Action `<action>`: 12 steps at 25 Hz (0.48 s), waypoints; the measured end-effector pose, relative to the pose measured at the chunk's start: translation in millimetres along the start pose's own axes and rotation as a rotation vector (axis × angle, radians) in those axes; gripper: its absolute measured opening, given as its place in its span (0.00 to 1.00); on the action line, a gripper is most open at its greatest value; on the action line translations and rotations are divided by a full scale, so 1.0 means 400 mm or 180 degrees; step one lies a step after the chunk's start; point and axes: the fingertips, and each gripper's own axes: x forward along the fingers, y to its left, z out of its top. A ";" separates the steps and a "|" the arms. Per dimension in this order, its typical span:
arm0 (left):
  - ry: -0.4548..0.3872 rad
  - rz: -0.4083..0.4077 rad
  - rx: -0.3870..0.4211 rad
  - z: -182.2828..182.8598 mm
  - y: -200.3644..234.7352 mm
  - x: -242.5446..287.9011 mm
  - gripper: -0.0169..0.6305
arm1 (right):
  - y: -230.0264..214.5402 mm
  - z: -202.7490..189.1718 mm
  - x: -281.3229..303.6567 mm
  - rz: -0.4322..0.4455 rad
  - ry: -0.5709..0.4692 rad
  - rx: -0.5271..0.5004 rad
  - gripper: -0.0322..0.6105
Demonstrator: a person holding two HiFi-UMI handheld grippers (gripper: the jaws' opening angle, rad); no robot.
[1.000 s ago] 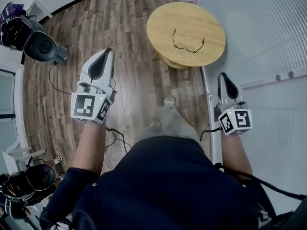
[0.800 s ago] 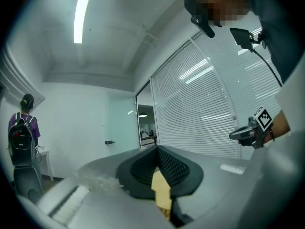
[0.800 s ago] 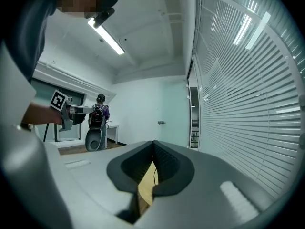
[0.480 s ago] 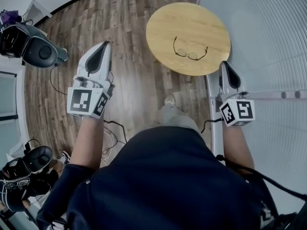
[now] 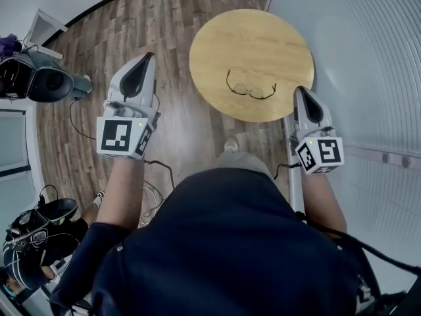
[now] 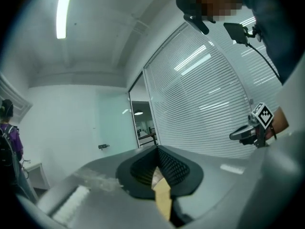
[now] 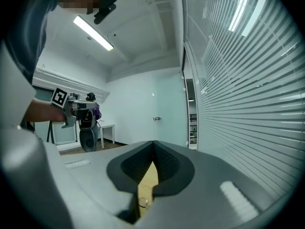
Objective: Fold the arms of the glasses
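Observation:
Thin dark-framed glasses (image 5: 250, 90) lie on a round wooden table (image 5: 263, 25), arms spread and pointing away from me. My right gripper (image 5: 300, 89) hovers at the table's near right edge, just right of the glasses, jaws shut and holding nothing. In the right gripper view the shut jaws (image 7: 153, 143) leave a slit below them that shows wood and a bit of the glasses (image 7: 142, 202). My left gripper (image 5: 148, 56) hangs over the floor left of the table, shut and holding nothing. The left gripper view (image 6: 157, 149) shows table wood between its jaws.
White slatted blinds (image 5: 368, 58) line the right side close to the table. Dark camera gear (image 5: 39, 81) stands on the wooden floor at left, more gear (image 5: 33, 236) at bottom left, and cables (image 5: 154, 170) trail near my feet.
The table and glasses have drawn nearer to me. My right gripper now reaches the table's edge beside the glasses; the left gripper has risen slightly. Both stay shut.

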 end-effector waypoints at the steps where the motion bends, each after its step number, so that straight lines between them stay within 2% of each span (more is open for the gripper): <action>1: -0.0007 -0.0004 0.0020 0.003 -0.006 0.020 0.03 | -0.015 -0.004 0.012 0.0012 0.0007 0.0009 0.06; 6: 0.0048 -0.0035 -0.0162 -0.009 -0.024 0.090 0.03 | -0.082 -0.024 0.044 -0.0008 0.0028 0.0042 0.06; 12: 0.0077 -0.0161 -0.0170 -0.001 -0.030 0.157 0.03 | -0.111 -0.023 0.036 -0.0119 0.0047 0.0104 0.06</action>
